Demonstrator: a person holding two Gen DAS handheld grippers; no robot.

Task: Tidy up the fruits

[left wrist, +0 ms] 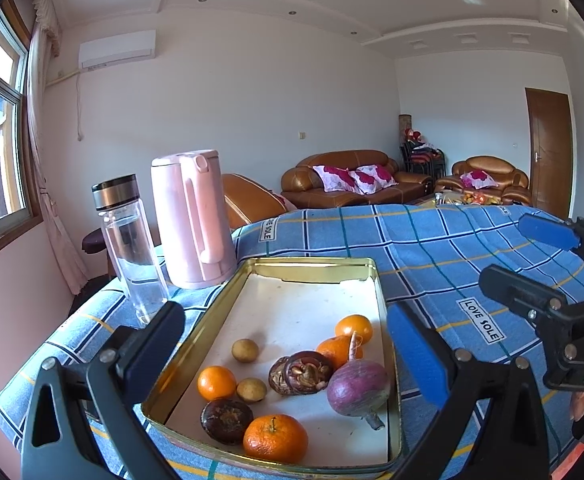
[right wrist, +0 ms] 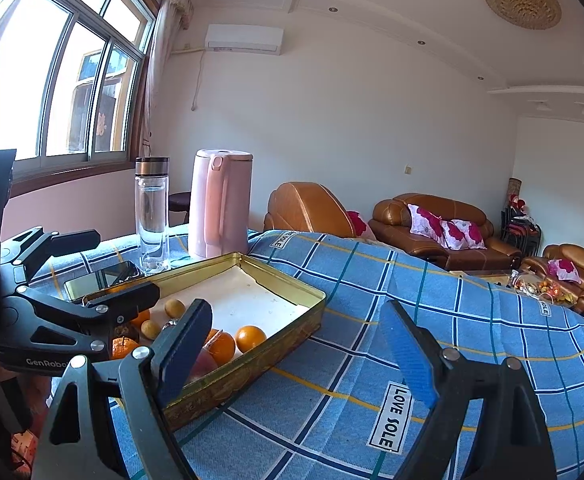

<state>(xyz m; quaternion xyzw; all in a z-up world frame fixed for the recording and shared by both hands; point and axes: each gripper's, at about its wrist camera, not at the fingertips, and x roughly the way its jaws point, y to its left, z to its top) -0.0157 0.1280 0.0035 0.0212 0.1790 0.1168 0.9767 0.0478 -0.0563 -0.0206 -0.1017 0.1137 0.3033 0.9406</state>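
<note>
A gold tin tray (left wrist: 228, 300) with a white liner sits on the blue checked cloth. In it lie several oranges (left wrist: 275, 438), two small yellow-brown fruits (left wrist: 245, 350), dark brown knobbly fruits (left wrist: 303, 372) and a purple radish (left wrist: 357, 388). My left gripper (left wrist: 288, 344) hovers open over the tray's near end, gripping nothing. My right gripper (right wrist: 297, 344) is open over the cloth just right of the tray (right wrist: 292, 292), its left finger in front of the oranges (right wrist: 250, 338). Each gripper shows in the other's view: the right gripper (left wrist: 531, 260) and the left gripper (right wrist: 104, 266).
A pink kettle (left wrist: 192, 216) and a glass water bottle (left wrist: 130, 248) stand behind the tray's far left corner. A dark phone (right wrist: 104, 276) lies beside the tray's left side. The cloth (right wrist: 471, 320) stretches bare to the right. Sofas stand beyond the table.
</note>
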